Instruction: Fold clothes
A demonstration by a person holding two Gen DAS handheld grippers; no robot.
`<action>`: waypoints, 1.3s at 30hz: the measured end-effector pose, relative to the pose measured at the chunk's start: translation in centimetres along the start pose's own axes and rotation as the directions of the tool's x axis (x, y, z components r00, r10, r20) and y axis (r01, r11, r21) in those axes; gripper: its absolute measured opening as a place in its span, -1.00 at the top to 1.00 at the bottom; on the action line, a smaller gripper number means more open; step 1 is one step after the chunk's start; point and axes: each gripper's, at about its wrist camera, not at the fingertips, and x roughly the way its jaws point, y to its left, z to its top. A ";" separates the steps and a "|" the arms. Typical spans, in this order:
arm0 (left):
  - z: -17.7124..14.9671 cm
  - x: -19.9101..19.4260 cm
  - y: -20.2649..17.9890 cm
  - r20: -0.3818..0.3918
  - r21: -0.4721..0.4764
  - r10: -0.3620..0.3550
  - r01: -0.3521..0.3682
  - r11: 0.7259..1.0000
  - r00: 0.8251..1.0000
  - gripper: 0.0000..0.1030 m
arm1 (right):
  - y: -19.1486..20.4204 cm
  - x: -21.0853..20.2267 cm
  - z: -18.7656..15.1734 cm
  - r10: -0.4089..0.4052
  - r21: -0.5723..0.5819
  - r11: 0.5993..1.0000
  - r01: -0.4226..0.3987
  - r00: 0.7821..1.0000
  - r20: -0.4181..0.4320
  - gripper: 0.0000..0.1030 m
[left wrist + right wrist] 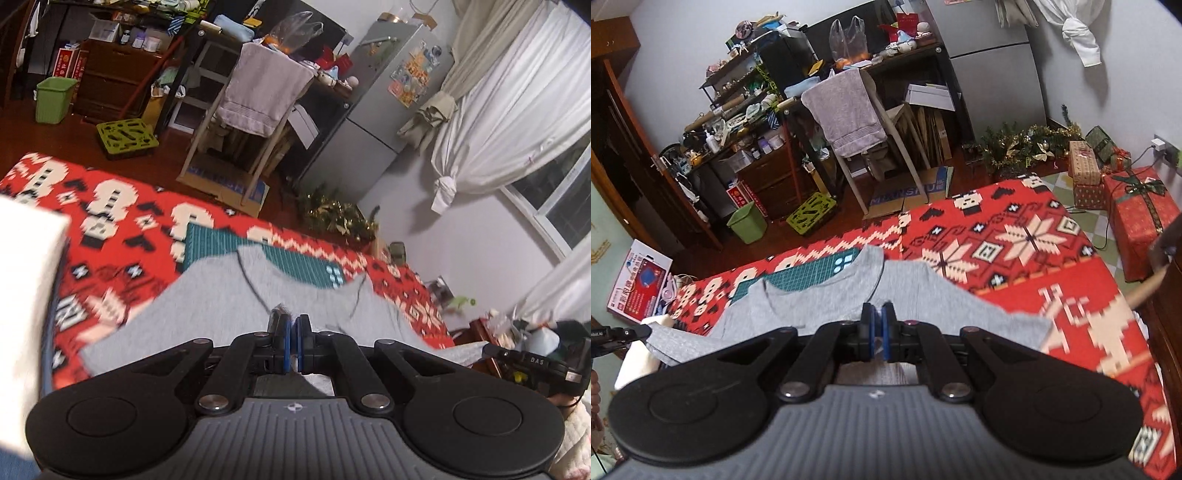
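Observation:
A grey shirt (221,302) lies spread on a red patterned blanket (110,240), its collar end resting on a teal mat (295,266). My left gripper (293,321) is shut on the shirt's near edge, and the cloth runs under its fingers. In the right wrist view the same shirt (923,295) lies across the blanket (1034,258) and the teal mat (812,269). There my right gripper (878,314) is likewise shut on the near edge. The shirt is blurred in both views. Each gripper's body shows at the other view's edge.
A chair draped with a grey towel (849,110) stands beyond the blanket, beside a green bin (748,221) and cluttered shelves. A fridge (369,110), tinsel greenery (1027,147) and wrapped red boxes (1141,221) sit to the right. Something white and blurred (26,295) fills the left edge.

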 end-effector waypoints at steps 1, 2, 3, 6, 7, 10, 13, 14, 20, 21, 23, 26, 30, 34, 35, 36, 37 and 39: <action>0.4 0.7 0.1 -0.001 0.002 0.007 -0.007 1.000 1.000 0.94 | -0.1 0.8 0.4 -0.006 -0.002 1.000 0.006 1.000 -0.001 0.92; 0.7 1.3 0.2 0.000 0.002 0.012 -0.012 1.000 1.000 0.94 | -0.1 1.5 0.8 -0.014 -0.005 1.000 0.014 1.000 0.000 0.92; 1.0 2.0 0.4 0.001 0.001 0.017 -0.017 1.000 1.000 0.94 | -0.1 2.0 1.1 -0.020 -0.006 1.000 0.020 1.000 0.003 0.92; 1.6 3.3 0.6 0.012 0.007 0.033 -0.033 0.999 0.999 0.94 | -0.5 3.8 2.2 -0.023 0.003 1.000 0.023 1.000 0.012 0.92; 1.8 3.7 0.7 0.014 0.008 0.042 -0.042 0.999 0.999 0.94 | -0.6 4.5 2.5 -0.023 0.003 1.000 0.023 1.000 0.012 0.92; 2.1 4.9 1.4 0.006 -0.002 0.064 -0.064 0.998 0.998 0.94 | -0.7 6.3 3.1 -0.033 -0.013 0.999 0.032 0.999 -0.001 0.92; 2.2 6.0 2.3 -0.010 -0.034 0.081 -0.081 0.996 0.997 0.94 | -0.8 8.0 3.2 -0.040 -0.023 0.999 0.040 0.999 -0.020 0.92; 2.2 6.4 2.7 -0.017 -0.049 0.085 -0.086 0.995 0.996 0.94 | -0.9 8.5 3.2 -0.043 -0.022 0.999 0.042 0.999 -0.026 0.92; 2.2 8.4 4.1 -0.056 -0.082 0.114 -0.118 0.990 0.992 0.94 | -1.7 11.2 2.7 -0.058 -0.001 0.998 0.058 0.997 -0.051 0.92; 2.2 8.7 4.3 -0.062 -0.086 0.118 -0.123 0.989 0.991 0.94 | -1.8 11.6 2.6 -0.062 0.001 0.998 0.062 0.996 -0.056 0.92; 2.2 9.4 4.7 -0.072 -0.095 0.126 -0.133 0.987 0.989 0.94 | -2.0 12.4 2.5 -0.070 0.004 0.998 0.071 0.995 -0.065 0.91; 2.1 10.3 5.3 -0.083 -0.111 0.146 -0.155 0.982 0.986 0.91 | -2.2 13.5 2.2 -0.085 0.008 0.996 0.085 0.994 -0.073 0.77; 1.9 10.7 6.1 -0.072 -0.124 0.181 -0.189 0.974 0.981 0.43 | -2.7 14.1 2.1 -0.096 0.031 0.995 0.098 0.994 -0.053 0.49; 1.7 9.3 6.0 -0.044 -0.096 0.172 -0.176 0.980 0.984 0.20 | -2.3 12.7 2.0 -0.106 0.016 0.994 0.106 0.994 -0.025 0.40; 1.6 8.7 5.9 -0.041 -0.084 0.171 -0.174 0.981 0.984 0.15 | -2.1 12.1 1.8 -0.107 0.006 0.994 0.107 0.994 -0.022 0.33; 1.4 7.9 5.8 -0.039 -0.072 0.172 -0.174 0.982 0.984 0.05 | -1.8 11.5 1.4 -0.109 -0.006 0.994 0.109 0.994 -0.023 0.32; 1.1 7.2 5.7 -0.039 -0.060 0.176 -0.179 0.982 0.984 -0.02 | -1.6 10.8 0.8 -0.111 -0.018 0.994 0.111 0.993 -0.026 0.30; 0.0 5.5 5.5 -0.052 -0.034 0.203 -0.205 0.978 0.978 -0.03 | -1.2 9.3 -0.4 -0.116 -0.033 0.993 0.115 0.993 -0.035 0.28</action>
